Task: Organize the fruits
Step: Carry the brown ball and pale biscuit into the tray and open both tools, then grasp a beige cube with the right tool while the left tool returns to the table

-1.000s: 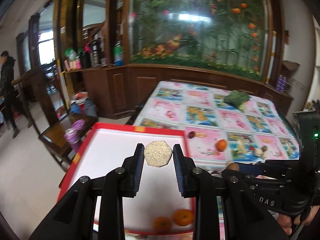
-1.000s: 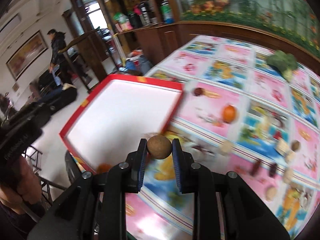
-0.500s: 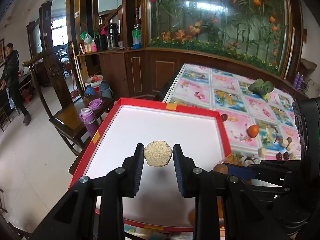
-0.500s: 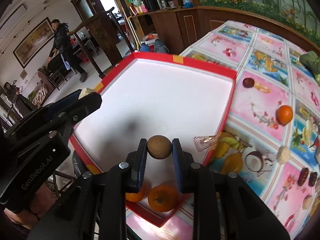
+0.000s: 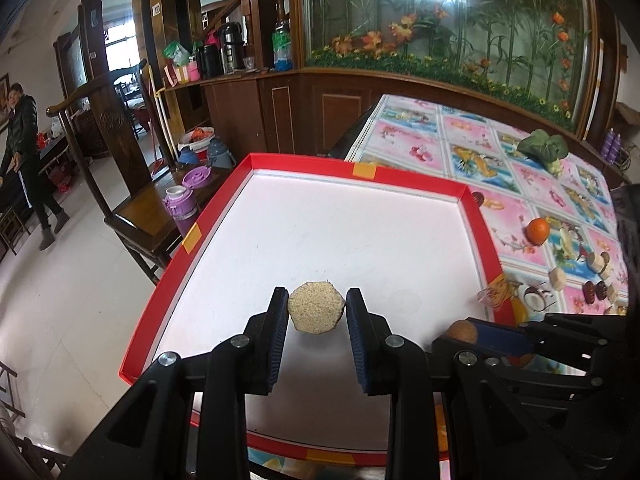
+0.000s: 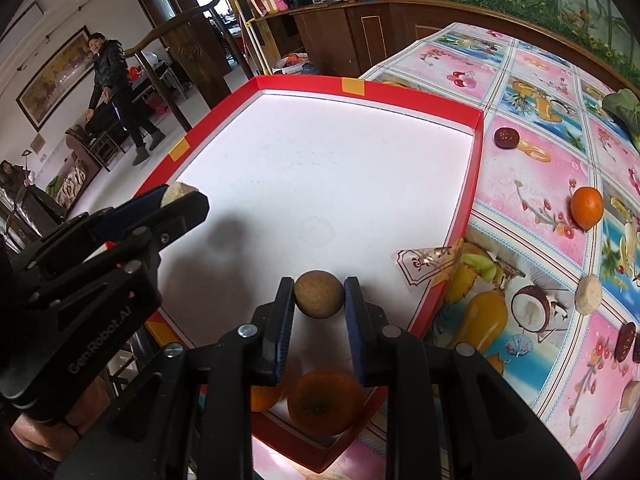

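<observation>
A tan, grainy, many-sided piece [image 5: 316,313] sits pinched between the fingers of the left gripper [image 5: 317,312], held above the white floor of the red-rimmed tray [image 5: 482,236], toward its near edge. In the right wrist view the same piece shows as a pale lump [image 6: 178,193] at the tip of that gripper, over the tray's left rim.

The right gripper [image 6: 319,300] has its fingers closed on a round brown fruit [image 6: 319,300], also above the tray's near part, close to the right rim. From the left wrist view this fruit [image 5: 462,331] peeks out beside the blue pad of one finger [image 5: 504,338].

Below the right gripper, two orange fruits [image 6: 324,404] lie in the tray's near corner, partly hidden by the fingers.

The tray rests on the bench, which is covered by a cloth with fruit pictures [image 6: 532,184]. On the cloth, well apart from the tray, lies another orange [image 6: 586,207]; a dark reddish round piece [image 6: 506,137] sits just beside the tray's far right rim. A pale round piece [image 6: 589,294] and several small dark and pale bits lie farther right. A crumpled clear wrapper [image 6: 424,264] rests against the tray's right rim. A green leafy vegetable [image 5: 544,149] lies at the far end of the bench
</observation>
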